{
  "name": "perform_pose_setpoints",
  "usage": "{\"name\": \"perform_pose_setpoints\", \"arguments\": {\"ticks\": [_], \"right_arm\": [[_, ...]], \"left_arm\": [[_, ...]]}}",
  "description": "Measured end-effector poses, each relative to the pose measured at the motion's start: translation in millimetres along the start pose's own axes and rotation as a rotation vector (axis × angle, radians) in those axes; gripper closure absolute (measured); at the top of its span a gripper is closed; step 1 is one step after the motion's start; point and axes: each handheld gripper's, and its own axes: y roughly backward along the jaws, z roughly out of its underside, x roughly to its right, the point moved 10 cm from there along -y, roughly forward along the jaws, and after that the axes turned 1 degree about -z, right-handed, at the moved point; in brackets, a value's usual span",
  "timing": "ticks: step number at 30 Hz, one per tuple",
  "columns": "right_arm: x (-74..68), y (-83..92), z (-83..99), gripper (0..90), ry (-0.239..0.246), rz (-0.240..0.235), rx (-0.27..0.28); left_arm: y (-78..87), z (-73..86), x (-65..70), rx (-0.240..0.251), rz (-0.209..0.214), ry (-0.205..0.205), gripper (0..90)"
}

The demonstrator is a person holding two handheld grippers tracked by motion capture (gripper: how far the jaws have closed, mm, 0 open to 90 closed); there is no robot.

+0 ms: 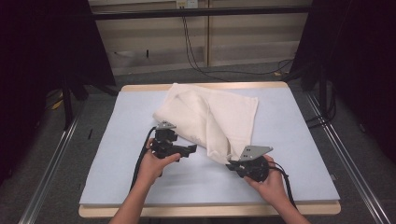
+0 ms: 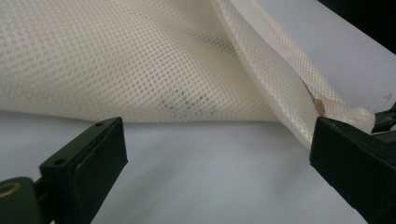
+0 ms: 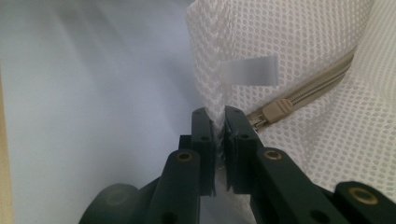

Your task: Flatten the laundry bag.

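High view: a cream mesh laundry bag [image 1: 205,119] lies crumpled on the pale blue tabletop [image 1: 116,154], its near corner drawn toward the right gripper [image 1: 232,164]. Right gripper view has the fingers [image 3: 204,135] pressed together, pinching the bag's mesh edge just beside the zipper pull [image 3: 275,111]. The left gripper [image 2: 217,149] sits just short of the bag, fingers spread wide with nothing between them.

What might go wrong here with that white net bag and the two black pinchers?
The right gripper pinches only a thin corner of the mesh bag, right beside the zipper; a pull might let the fabric slip out or snag its open weave. The left gripper stands open beside the bag's edge without holding it, so the bag hangs from one corner and may bunch or drag across the table.
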Motion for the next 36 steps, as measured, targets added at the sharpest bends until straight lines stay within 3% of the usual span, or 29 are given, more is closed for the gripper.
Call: {"name": "perform_pose_setpoints", "arguments": {"ticks": [4, 9, 11, 13, 16, 19, 24, 27, 28, 32, 34, 36], "right_arm": [[-4.3, 1.8, 1.8, 83.5, 0.007, -0.010, 0.000], [-7.9, 2.8, 4.2, 83.4, 0.030, -0.011, -0.003], [-10.3, 2.4, 5.8, 83.3, 0.041, -0.014, -0.011], [-11.0, 2.2, 6.2, 83.2, 0.047, -0.012, -0.010], [-12.0, 3.0, 6.1, 83.1, 0.042, -0.017, -0.008], [-13.4, 4.0, 6.3, 83.0, 0.048, -0.021, -0.005], [-14.6, 3.5, 6.9, 82.7, 0.053, -0.022, -0.009], [-14.6, 3.2, 7.0, 82.6, 0.055, -0.021, -0.011], [-14.6, 3.2, 7.0, 82.5, 0.055, -0.019, -0.011], [-14.7, 3.0, 7.0, 82.1, 0.056, -0.021, -0.012], [-14.7, 2.9, 7.1, 81.1, 0.053, -0.022, -0.012], [-14.8, 3.7, 6.7, 78.4, 0.041, -0.029, -0.009]], "left_arm": [[-6.7, -4.1, 2.8, 0.006, -0.012, -0.014, 8.4], [-17.8, -11.0, 11.4, 0.038, 0.019, -0.020, 16.3], [-21.1, -11.6, 14.1, 0.023, 0.025, -0.029, 17.9], [-25.8, -14.0, 19.8, 0.039, 0.054, -0.029, 18.3], [-32.1, -13.2, 20.6, 0.018, 0.046, -0.016, 21.4], [-37.0, -13.2, 19.7, 0.016, 0.036, -0.041, 24.5], [-45.6, -9.8, 22.6, -0.016, 0.069, 0.018, 33.7], [-50.6, -8.2, 22.1, -0.027, 0.078, 0.037, 40.6], [-52.4, -7.7, 24.0, -0.032, 0.092, 0.064, 46.4], [-53.8, -9.1, 27.3, -0.028, 0.120, 0.071, 68.9], [-51.5, -9.0, 28.1, -0.035, 0.130, 0.090, 85.5], [-49.0, -8.7, 27.8, -0.040, 0.129, 0.078, 86.4]]}}
